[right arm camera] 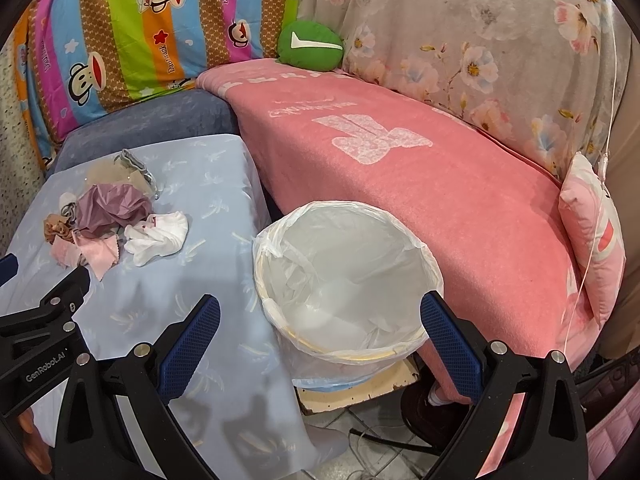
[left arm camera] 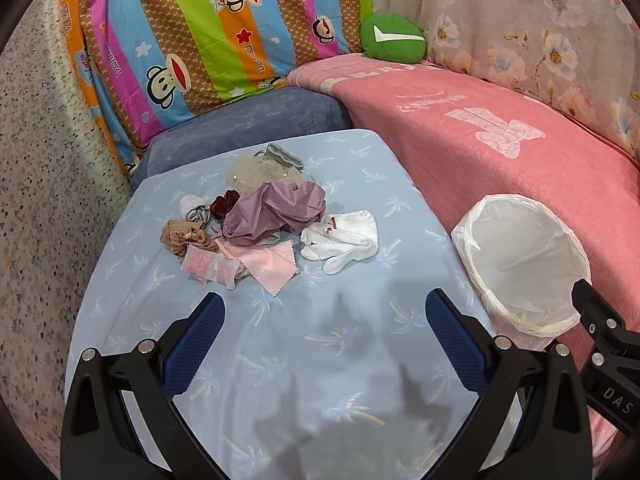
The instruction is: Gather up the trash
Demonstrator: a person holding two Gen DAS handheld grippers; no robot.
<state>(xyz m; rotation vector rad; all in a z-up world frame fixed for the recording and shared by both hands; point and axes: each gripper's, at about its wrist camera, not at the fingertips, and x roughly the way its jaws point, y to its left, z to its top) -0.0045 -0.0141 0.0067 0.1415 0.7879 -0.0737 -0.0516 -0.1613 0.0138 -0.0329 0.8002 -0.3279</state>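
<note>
A heap of trash lies on the light blue table cover (left arm camera: 340, 208): a crumpled purple bag (left arm camera: 276, 210), white socks (left arm camera: 344, 240), a pink cloth (left arm camera: 266, 266), a small clear packet (left arm camera: 208, 268), a brown scrunchie (left arm camera: 184, 238) and beige netting (left arm camera: 260, 168). The heap also shows in the right wrist view (right arm camera: 112, 224). A white-lined trash bin (left arm camera: 524, 264) (right arm camera: 344, 276) stands right of the table. My left gripper (left arm camera: 326, 312) is open and empty, short of the heap. My right gripper (right arm camera: 320, 316) is open and empty over the bin's near rim.
A pink blanket (right arm camera: 420, 184) covers the sofa behind the bin. A green cushion (left arm camera: 394, 36), a striped monkey-print cover (left arm camera: 208, 32) and a floral cover (right arm camera: 480, 40) sit at the back. A pink pillow (right arm camera: 596, 236) lies far right. Floor and cables (right arm camera: 380, 440) show under the bin.
</note>
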